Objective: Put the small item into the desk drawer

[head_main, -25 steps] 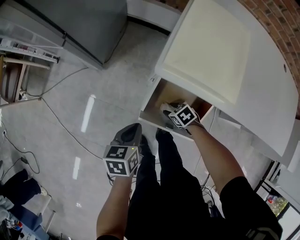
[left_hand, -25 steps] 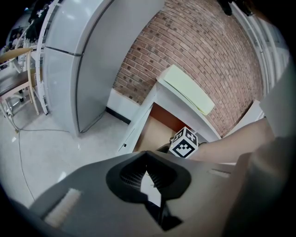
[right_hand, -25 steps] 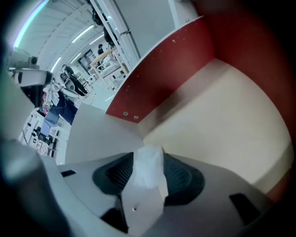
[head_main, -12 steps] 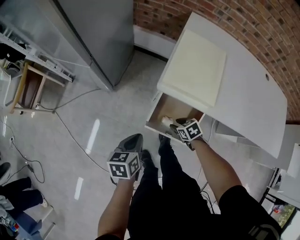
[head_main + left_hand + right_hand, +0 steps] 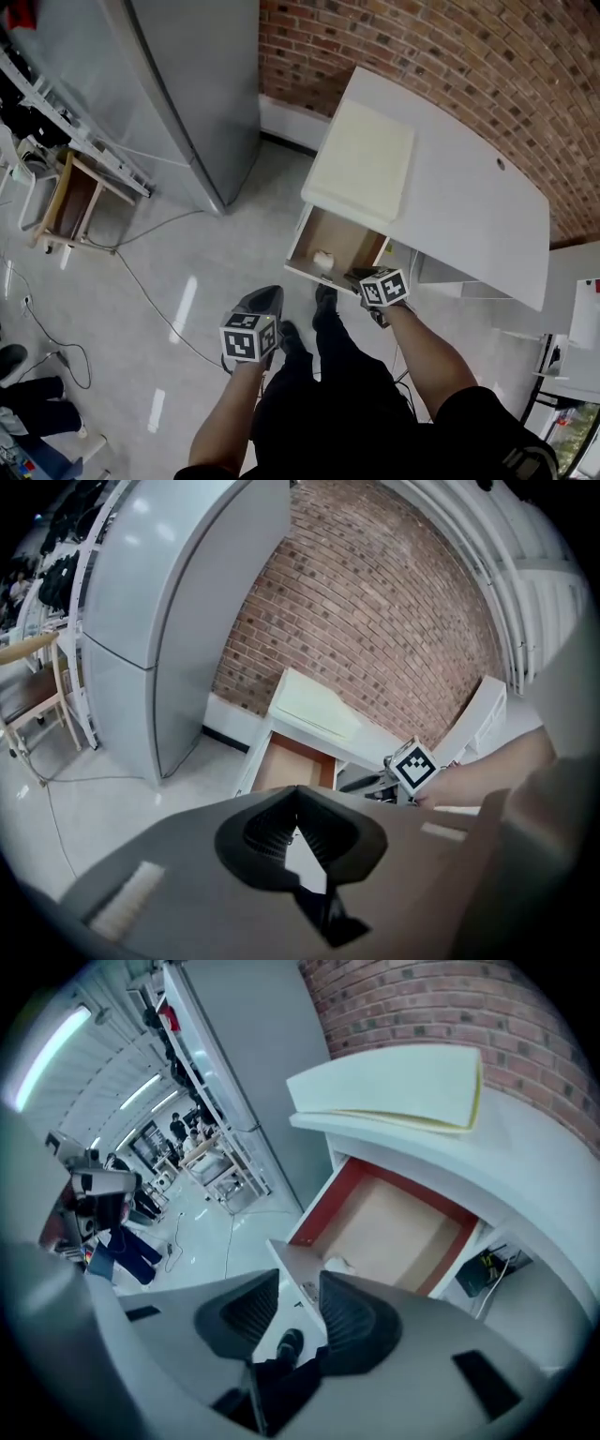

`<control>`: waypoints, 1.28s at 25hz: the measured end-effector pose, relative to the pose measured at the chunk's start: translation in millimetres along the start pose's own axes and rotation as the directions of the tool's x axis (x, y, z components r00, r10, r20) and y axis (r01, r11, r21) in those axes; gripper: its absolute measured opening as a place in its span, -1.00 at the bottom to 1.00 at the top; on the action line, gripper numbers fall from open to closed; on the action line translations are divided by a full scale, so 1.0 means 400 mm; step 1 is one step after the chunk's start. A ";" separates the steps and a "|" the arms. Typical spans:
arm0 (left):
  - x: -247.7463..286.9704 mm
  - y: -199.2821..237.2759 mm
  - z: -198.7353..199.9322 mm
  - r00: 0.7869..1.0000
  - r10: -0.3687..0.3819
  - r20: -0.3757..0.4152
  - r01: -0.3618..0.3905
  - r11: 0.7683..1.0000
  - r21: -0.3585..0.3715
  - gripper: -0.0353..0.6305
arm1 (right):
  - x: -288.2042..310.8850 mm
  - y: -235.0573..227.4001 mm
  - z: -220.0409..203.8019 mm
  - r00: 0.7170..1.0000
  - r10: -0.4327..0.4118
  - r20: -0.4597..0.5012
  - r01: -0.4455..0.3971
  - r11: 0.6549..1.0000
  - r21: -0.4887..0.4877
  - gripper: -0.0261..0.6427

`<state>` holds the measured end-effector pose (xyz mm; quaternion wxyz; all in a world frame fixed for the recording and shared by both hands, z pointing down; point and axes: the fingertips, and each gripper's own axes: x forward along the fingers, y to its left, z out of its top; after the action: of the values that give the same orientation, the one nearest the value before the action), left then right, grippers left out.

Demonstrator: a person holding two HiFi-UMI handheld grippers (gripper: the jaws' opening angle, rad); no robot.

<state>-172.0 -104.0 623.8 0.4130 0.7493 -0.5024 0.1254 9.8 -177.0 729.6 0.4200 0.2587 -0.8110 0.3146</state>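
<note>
Starting at the left, we find the left gripper (image 5: 298, 797) with its fingers together at the tips and nothing between them. It hangs over the floor (image 5: 187, 272), well apart from the desk (image 5: 469, 216).

Next comes the drawer (image 5: 349, 240), pulled out from under the desk. The item (image 5: 322, 259), small and pale, lies on the drawer bottom close behind the front panel, touching neither gripper.

Just right of it, the right gripper (image 5: 359, 277) is held above the drawer's front edge. Its fingers stand apart and have just been closing, with nothing between them.

We judge the main step done, since the item is inside and let go. What is left, if anything, is to push the drawer shut, which the task does not ask for outright.

The views differ:
- **Head view:** it alone shows both grippers and the item together.
- **Left gripper view:** it shows the open drawer and the right gripper's cube (image 5: 414, 764), but the item does not show there.
- **Right gripper view:** it looks down into the drawer, with the item near the front corner beyond its parted fingers.
</note>
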 end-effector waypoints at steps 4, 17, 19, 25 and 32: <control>-0.018 -0.023 -0.016 1.000 -0.008 -0.003 0.008 1.000 -0.001 -0.86 | -0.092 0.022 0.010 0.993 -0.009 0.114 -0.002 0.996 0.093 -0.56; -0.013 -0.123 0.037 1.000 0.014 0.006 -0.014 1.000 0.025 -0.86 | -0.283 0.017 -0.002 0.965 0.022 0.263 -0.053 0.992 0.111 -0.68; -0.006 -0.147 0.058 1.000 0.029 0.013 -0.029 0.999 0.036 -0.86 | -0.307 0.005 0.003 0.958 0.036 0.283 -0.067 0.993 0.100 -0.68; 0.049 -0.261 0.111 0.998 0.053 0.033 -0.055 0.997 0.060 -0.86 | -0.403 -0.031 0.023 0.930 0.103 0.352 -0.127 0.991 0.047 -0.72; 0.102 -0.400 0.130 0.996 0.067 0.055 -0.072 0.993 0.091 -0.86 | -0.536 -0.096 0.023 0.885 0.137 0.445 -0.157 0.988 0.008 -0.77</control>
<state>-28.0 -144.5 536.9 0.3596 0.7527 -0.5324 0.1434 141.3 -176.1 555.8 0.1934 0.2704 -0.8954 0.2962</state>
